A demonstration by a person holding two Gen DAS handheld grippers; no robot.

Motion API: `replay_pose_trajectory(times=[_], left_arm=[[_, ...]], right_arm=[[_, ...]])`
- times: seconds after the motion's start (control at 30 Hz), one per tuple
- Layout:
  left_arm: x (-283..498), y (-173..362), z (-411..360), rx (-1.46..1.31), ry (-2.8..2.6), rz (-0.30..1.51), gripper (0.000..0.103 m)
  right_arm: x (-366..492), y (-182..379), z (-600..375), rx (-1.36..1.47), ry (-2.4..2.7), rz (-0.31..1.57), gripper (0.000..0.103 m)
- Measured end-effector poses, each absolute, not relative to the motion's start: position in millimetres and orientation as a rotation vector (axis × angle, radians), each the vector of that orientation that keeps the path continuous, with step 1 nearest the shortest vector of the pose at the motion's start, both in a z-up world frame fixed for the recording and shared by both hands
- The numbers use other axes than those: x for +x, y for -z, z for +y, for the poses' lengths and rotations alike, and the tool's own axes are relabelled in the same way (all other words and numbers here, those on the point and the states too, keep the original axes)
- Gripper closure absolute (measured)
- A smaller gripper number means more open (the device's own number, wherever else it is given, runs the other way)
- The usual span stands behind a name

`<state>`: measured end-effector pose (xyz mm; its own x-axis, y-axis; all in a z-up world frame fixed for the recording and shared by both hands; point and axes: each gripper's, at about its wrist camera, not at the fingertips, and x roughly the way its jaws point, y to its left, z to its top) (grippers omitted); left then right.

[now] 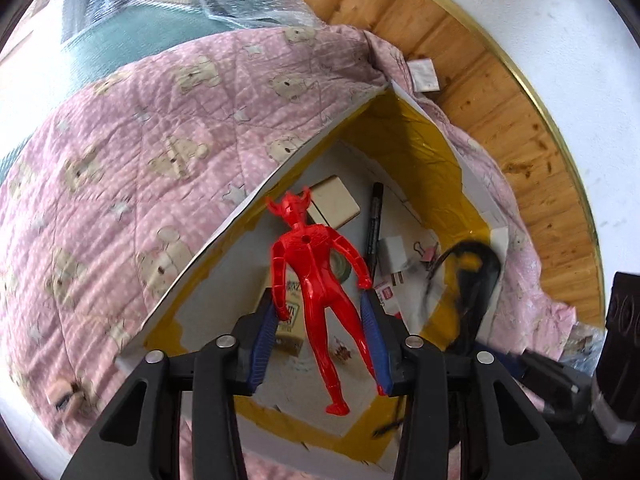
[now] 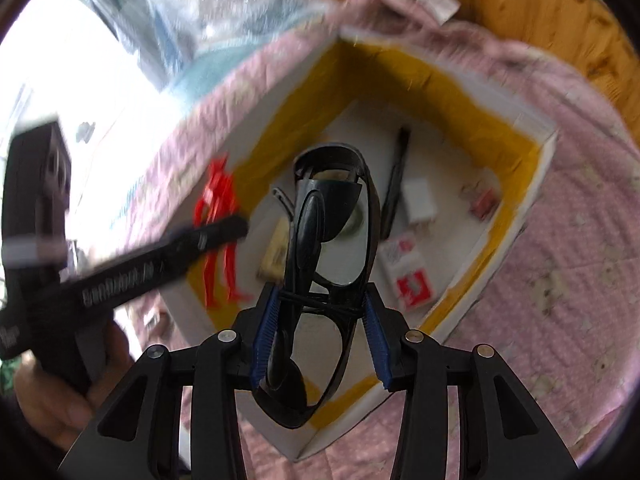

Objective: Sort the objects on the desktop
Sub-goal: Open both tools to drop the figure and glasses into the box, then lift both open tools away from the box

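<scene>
Blue-padded left gripper (image 1: pixel 326 344) clamps the red figure (image 1: pixel 316 276) at hand and leg, above the box (image 1: pixel 476 184); its long axis runs along the fingers, head pointing away. Right gripper (image 2: pixel 320 336) clamps black glasses (image 2: pixel 320 264), lengthwise along its fingers, also over the box. Risk: the thin-limb grip may let the figure pivot or drop askew, and the close-set grippers may collide.

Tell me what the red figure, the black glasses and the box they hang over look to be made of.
Red figure: glossy moulded plastic, judging by its bright highlights and hollow seams. Black glasses: shiny plastic frame with clear lenses; the box floor shows through them. Box: probably cardboard or white board, thin walls lined with yellow tape inside. It sits on a quilted pink blanket, evidently fabric.
</scene>
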<state>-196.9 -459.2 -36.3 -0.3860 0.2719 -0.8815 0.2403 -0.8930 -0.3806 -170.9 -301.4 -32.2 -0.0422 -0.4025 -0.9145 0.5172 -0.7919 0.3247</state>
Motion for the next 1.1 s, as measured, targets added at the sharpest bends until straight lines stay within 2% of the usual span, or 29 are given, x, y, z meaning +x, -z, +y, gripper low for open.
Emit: replay_pose_trajectory(times=[0.07, 0.3, 1.1], left_arm=[[-200.8, 44.3, -463.5, -1.777, -2.483, -0.741, 0.053], [-191.0, 48.0, -485.4, -1.798, -2.474, -0.876, 0.053], [-157.2, 16.7, -448.2, -1.759, -2.408, -0.82, 0.053]], right_arm=[[-168.5, 40.4, -298.2, 1.658, 1.884, 0.117, 0.05], [-166.8, 40.5, -279.5, 1.686, 1.884, 0.043, 0.05], [-140.4, 1.4, -272.5, 1.606, 1.969, 0.079, 0.049]])
